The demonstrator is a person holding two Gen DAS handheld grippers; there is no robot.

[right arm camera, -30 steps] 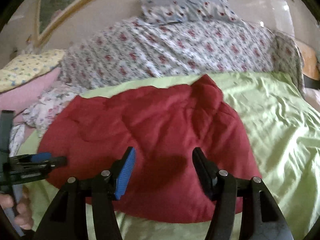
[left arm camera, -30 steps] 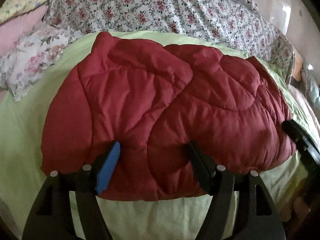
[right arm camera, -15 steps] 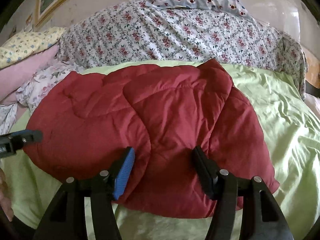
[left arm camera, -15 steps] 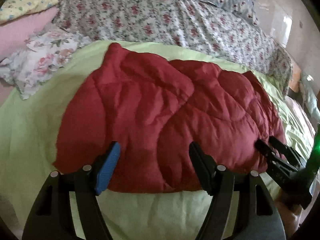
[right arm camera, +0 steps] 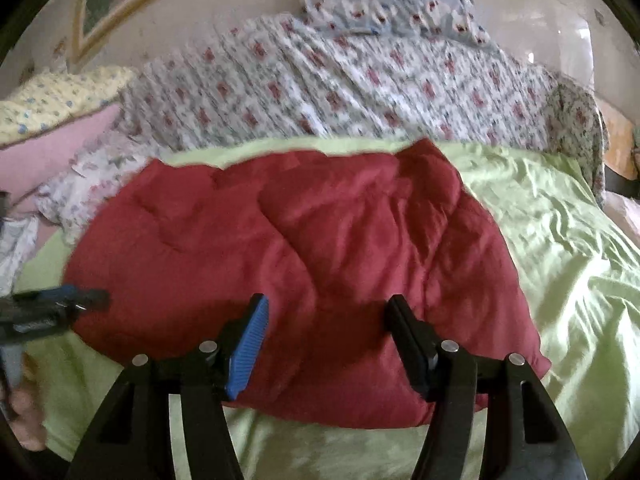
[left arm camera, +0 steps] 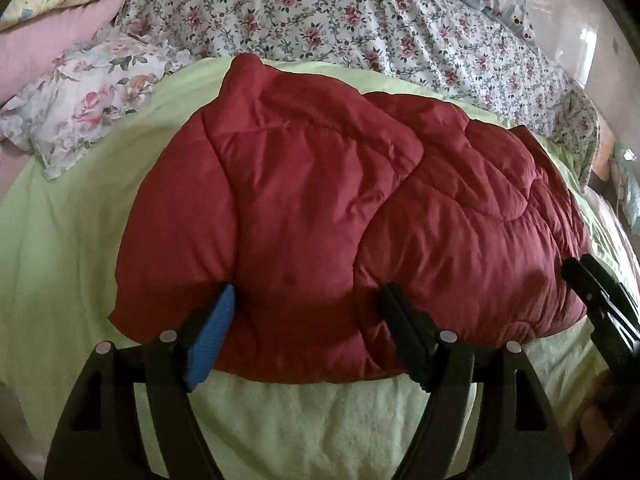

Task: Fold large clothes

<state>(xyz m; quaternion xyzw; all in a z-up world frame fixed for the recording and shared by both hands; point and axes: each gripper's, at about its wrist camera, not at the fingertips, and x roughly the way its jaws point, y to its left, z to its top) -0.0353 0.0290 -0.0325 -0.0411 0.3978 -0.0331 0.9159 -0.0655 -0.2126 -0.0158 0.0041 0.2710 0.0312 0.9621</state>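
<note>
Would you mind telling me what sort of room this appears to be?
Most likely a bedroom: a light green bedsheet covers a bed, a floral duvet and pillows are piled behind, and the red quilted jacket lies on top.

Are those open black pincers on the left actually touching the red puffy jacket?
Cannot tell. In the left wrist view the left gripper is open, its fingertips overlapping the red jacket, but no contact or gap shows plainly.

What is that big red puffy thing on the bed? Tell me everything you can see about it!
It is a dark red quilted jacket, puffy, with curved stitch lines and a smooth, slightly shiny cloth. It lies folded into a thick bundle on the green sheet, one flap laid over the top. Both open grippers, left and right, are at its near edge; whether they touch it is unclear.
</note>
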